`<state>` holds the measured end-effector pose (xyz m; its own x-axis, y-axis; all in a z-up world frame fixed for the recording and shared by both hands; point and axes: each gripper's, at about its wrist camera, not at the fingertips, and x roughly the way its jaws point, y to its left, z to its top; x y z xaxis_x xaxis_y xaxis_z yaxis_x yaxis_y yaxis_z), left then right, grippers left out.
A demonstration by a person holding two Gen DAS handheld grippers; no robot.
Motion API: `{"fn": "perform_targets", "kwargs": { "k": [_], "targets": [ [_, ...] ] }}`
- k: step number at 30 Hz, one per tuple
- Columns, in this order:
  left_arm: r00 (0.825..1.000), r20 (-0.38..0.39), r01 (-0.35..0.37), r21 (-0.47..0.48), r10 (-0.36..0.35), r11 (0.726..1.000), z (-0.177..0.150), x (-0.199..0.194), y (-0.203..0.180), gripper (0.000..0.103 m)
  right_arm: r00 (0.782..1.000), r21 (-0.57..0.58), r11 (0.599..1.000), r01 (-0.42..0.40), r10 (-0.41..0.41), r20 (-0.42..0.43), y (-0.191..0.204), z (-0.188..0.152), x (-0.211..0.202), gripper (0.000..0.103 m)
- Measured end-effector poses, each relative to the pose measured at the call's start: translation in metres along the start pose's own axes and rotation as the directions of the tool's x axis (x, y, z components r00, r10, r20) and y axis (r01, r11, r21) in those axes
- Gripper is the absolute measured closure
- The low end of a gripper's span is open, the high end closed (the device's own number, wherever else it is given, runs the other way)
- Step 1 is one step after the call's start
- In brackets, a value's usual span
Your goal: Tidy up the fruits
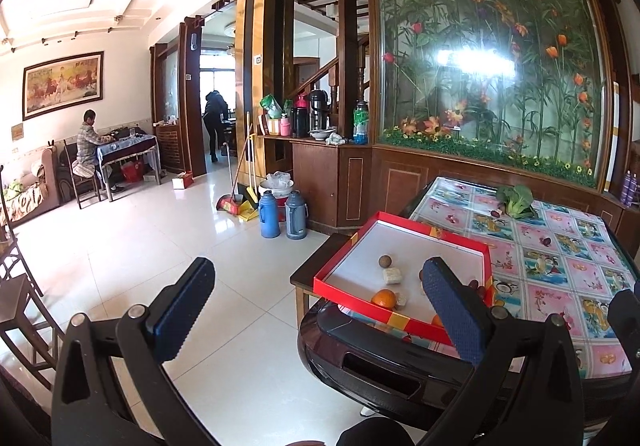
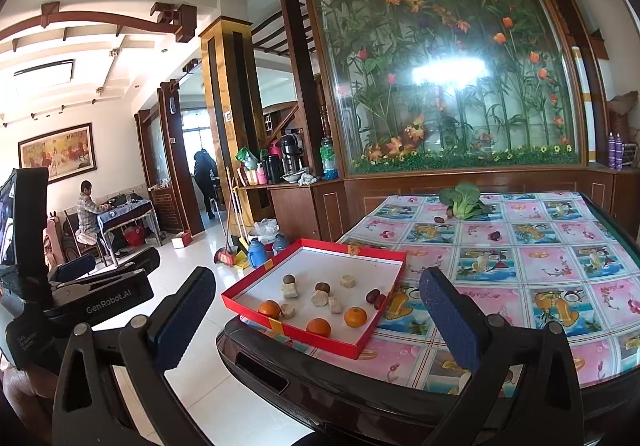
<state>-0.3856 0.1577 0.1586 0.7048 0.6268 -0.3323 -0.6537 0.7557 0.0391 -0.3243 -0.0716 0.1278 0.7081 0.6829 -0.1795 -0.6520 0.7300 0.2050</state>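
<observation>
- We see the red box at the near left corner of the desk, and much of the fruit already lies inside it: three oranges along the near wall, two brown round fruits further in, and dark red dates at the right wall.
- Some pale cut pieces lie among them; we cannot tell what they are.
- We judge the task as mostly done but not finished, because a few small dark fruits lie loose on the patterned cloth, well apart from the box.
- One more dark fruit sits just beside the green leafy vegetable at the far edge.
- The right claw is wide apart and holds nothing; it hangs before the desk edge.
- The left claw is also apart and empty, to the left of the box.
- Probably the loose fruits are what is left to collect.
</observation>
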Motion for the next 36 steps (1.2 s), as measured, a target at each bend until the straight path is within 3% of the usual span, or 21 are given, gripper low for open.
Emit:
{"fn": "perform_targets", "kwargs": {
  "k": [15, 36],
  "targets": [
    [1.000, -0.003, -0.009, 0.034, 0.009, 0.999, -0.003, 0.001, 0.006, 0.000, 1.000, -0.007, 1.000, 0.009, -0.009, 0.017, 0.000, 0.013, -0.002, 0.001],
    [1.000, 0.018, -0.003, 0.014, 0.003, 1.000, 0.003, -0.007, 0.010, 0.000, 0.999, -0.012, 0.999, 0.033, -0.033, 0.039, -0.002, 0.020, -0.003, 0.001]
  ]
}}
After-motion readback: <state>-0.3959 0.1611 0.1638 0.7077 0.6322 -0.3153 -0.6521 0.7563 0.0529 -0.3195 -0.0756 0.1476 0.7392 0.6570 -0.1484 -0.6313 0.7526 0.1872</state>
